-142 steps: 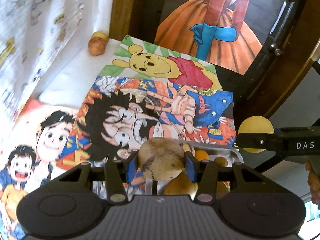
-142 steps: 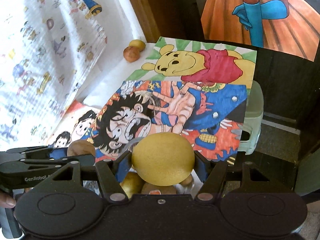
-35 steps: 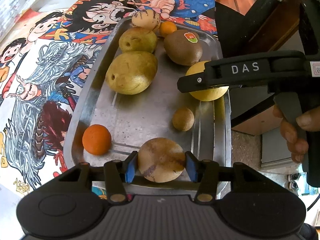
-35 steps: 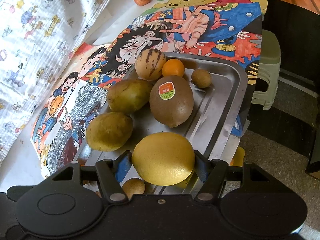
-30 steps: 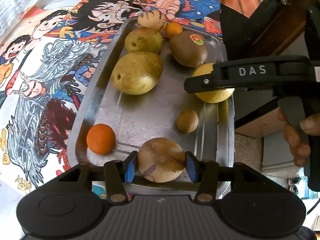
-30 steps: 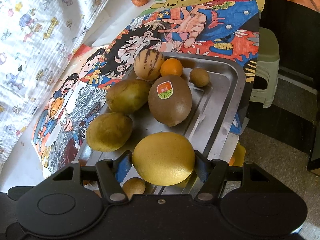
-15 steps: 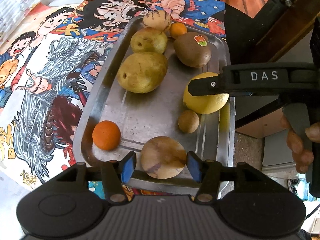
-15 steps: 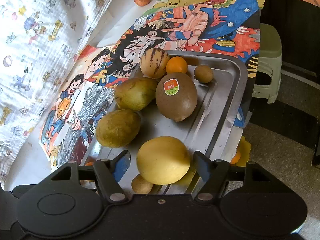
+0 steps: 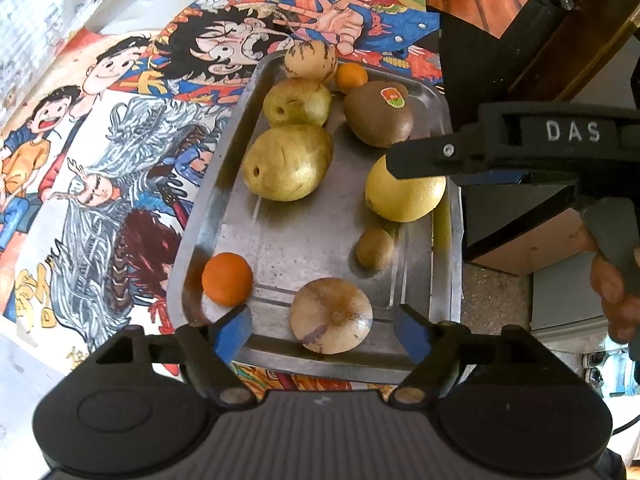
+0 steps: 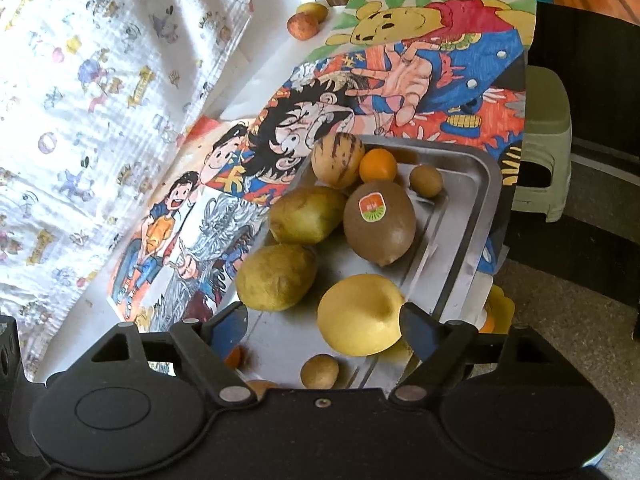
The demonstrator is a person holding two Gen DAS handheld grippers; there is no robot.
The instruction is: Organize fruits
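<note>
A steel tray (image 9: 280, 248) (image 10: 472, 216) holds several fruits. My left gripper (image 9: 326, 330) is open, and a tan purple-streaked fruit (image 9: 331, 315) rests free on the tray's near end between its spread fingers. My right gripper (image 10: 324, 330) is open around a yellow fruit (image 10: 360, 314) (image 9: 404, 196) that rests on the tray by its right rim. Also on the tray are two green-brown fruits (image 9: 288, 162) (image 9: 298, 102), a large stickered kiwi (image 9: 378, 114) (image 10: 379, 222), a small kiwi (image 9: 375, 248), oranges (image 9: 227, 279) (image 9: 351, 76) and a striped fruit (image 9: 311, 60).
The tray lies on cartoon posters (image 9: 120, 152) over a white table. Two small fruits (image 10: 306, 20) sit at the table's far corner by a patterned curtain (image 10: 80, 100). A green stool (image 10: 544, 140) stands on the floor to the right. The right gripper's arm (image 9: 520, 140) crosses the left wrist view.
Both grippers have opened and let go of their fruits onto the tray. The tan fruit and the yellow fruit now rest on the tray, and both grippers have drawn back a little.
</note>
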